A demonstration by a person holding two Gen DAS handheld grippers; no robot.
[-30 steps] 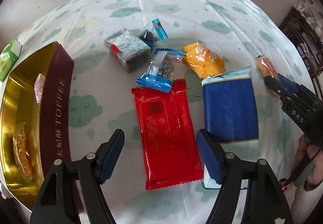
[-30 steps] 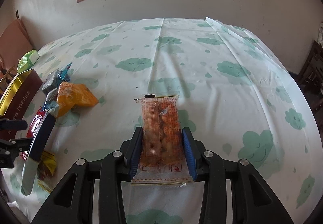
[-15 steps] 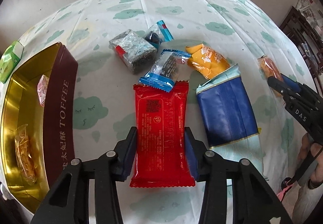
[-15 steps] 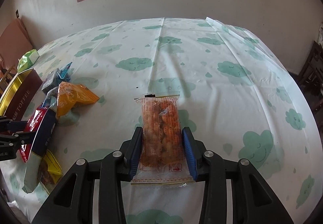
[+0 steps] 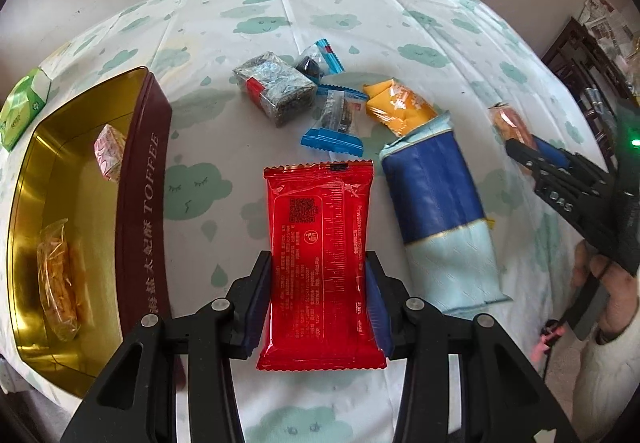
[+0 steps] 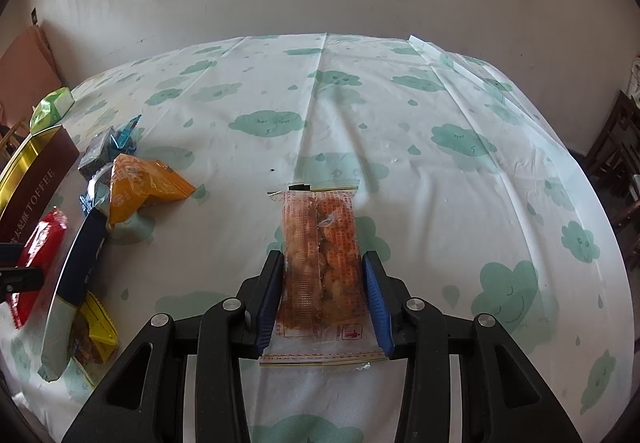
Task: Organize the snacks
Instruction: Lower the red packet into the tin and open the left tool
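My left gripper [image 5: 318,283] is shut on a red snack packet [image 5: 318,259] and holds it above the tablecloth. To its left stands an open gold toffee tin [image 5: 136,211] with a pink sweet [image 5: 109,159] and a clear orange packet [image 5: 58,275] inside. My right gripper [image 6: 322,283] is shut on a clear packet of orange snacks [image 6: 320,255]; it also shows at the right of the left wrist view [image 5: 520,141]. Loose on the cloth lie a blue packet [image 5: 440,211], an orange packet [image 5: 400,107], a blue-edged clear packet [image 5: 334,123] and a dark wrapped block [image 5: 274,85].
A small blue-wrapped sweet [image 5: 316,61] lies behind the block. A green pack [image 5: 22,107] sits at the far left table edge. A yellow packet [image 6: 92,335] lies under the blue packet in the right wrist view. Dark wooden furniture [image 5: 576,55] stands off the right side.
My left gripper closed on the red packet and lifted it off the cloth. The blue packet shifted and tilted. My right gripper kept still with its packet.
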